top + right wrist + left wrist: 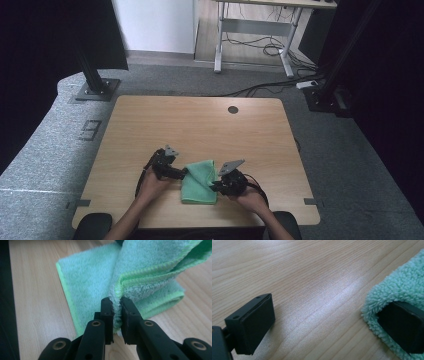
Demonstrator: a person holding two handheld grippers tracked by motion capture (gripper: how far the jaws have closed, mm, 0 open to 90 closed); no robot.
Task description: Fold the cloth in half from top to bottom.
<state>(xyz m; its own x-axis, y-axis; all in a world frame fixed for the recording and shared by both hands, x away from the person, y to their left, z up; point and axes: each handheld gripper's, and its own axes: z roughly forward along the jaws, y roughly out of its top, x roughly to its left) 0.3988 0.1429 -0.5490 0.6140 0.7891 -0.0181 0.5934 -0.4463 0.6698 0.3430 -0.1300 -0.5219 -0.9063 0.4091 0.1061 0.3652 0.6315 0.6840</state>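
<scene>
green cloth point(199, 181) sits on the table point(150, 125) near the front edge, btwn both hands, already doubled over. right gripper point(116, 312) is clamped on a bunched fold at its edge, lifting it. left gripper point(322, 315) is spread wide, one jaw against the cloth's fluffy edge, nothing pinched yet. looks abt halfway; folding left to finish & flatten.

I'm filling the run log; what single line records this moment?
right tool: shut on green cloth | left tool: open, one pad against cloth edge | table: wood
</scene>
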